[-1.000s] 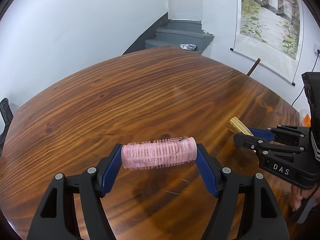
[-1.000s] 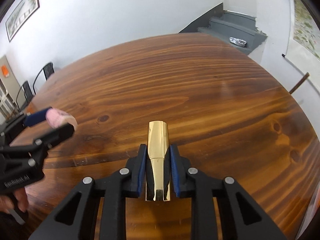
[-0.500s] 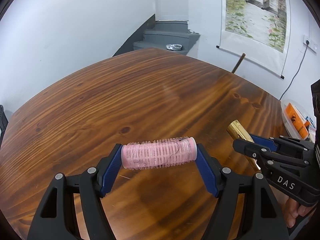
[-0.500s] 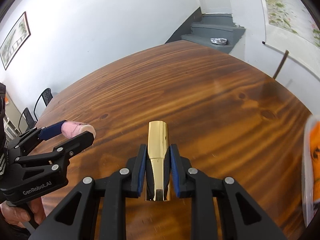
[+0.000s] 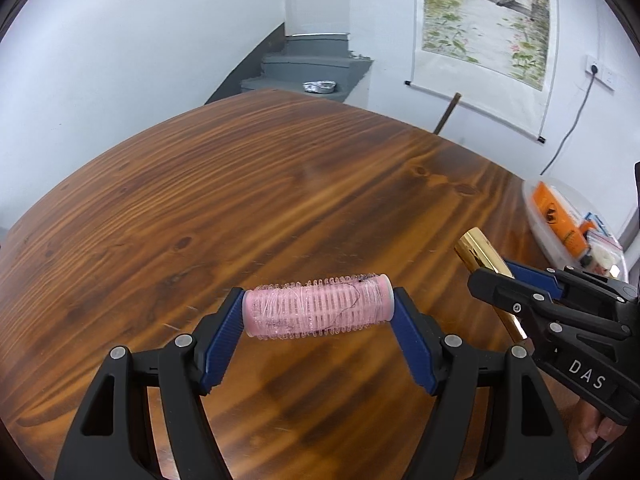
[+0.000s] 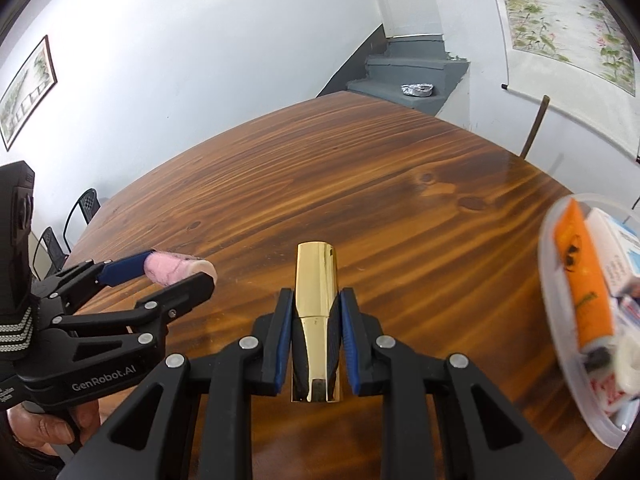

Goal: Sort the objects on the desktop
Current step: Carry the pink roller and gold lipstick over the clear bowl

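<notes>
I have the left gripper (image 5: 318,312) clamped on the two ends of a pink hair roller (image 5: 318,312), which lies crosswise between the blue pads, lifted above the wooden table (image 5: 280,200). The right gripper (image 6: 316,316) is closed on a gold tube (image 6: 316,300), which points forward along the fingers; its near end is tucked between the pads and I cannot make out what sort of cap or base it has.

Taking the clear plastic tub (image 6: 560,320) as my landmark: it sits at the table's right edge, blurred and cut off by the rim of the right wrist view, so I read only an orange packet (image 6: 584,280) and some white and blue boxes inside, not their labels. The gold tube hangs left of the tub, near it but apart. The roller is further left again, beyond the tube. In the left wrist view the tub (image 5: 536,216) shows only partly behind the right gripper's (image 5: 496,276) black frame.

Left of and beyond the tub the tabletop is bare wood out to its curved far edge, where grey steps (image 6: 412,76) and a foil tray (image 6: 417,89) stand past it.
</notes>
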Available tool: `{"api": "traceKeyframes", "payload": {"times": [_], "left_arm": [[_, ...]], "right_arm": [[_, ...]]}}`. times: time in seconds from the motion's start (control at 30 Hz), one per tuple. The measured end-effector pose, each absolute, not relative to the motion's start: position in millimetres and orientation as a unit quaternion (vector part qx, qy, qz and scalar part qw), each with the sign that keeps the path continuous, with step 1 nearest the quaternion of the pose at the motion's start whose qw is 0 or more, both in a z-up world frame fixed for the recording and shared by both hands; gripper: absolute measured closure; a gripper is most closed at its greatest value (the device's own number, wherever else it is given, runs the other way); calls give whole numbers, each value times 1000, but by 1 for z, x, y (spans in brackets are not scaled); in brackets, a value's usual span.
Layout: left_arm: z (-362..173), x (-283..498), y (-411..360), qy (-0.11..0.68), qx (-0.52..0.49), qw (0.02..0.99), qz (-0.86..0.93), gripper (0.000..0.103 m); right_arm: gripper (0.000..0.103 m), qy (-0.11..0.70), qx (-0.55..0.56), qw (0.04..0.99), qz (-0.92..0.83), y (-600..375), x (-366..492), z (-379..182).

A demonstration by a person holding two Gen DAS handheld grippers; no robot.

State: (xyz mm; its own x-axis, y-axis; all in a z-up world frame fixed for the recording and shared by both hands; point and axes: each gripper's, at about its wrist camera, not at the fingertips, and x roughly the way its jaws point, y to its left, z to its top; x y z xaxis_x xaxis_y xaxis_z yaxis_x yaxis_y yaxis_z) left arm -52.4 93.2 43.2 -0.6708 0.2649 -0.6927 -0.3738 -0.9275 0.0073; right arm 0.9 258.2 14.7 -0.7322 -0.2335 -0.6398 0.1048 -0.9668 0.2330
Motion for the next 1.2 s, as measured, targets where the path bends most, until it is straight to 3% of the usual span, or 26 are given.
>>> {"api": "traceKeyframes", "payload": {"times": [0.57, 0.97, 1.2], "left_arm": [[58, -20, 169, 71, -357, 250, 897, 28], [84, -8, 241, 70, -335, 315, 885, 28], [90, -1, 285, 82, -325, 349, 875, 28]], "right_arm": [[78, -101, 278, -7, -955, 357, 60, 56], [78, -142, 260, -119, -948, 457, 93, 49], [78, -157, 274, -128, -940, 482, 88, 33]]}}
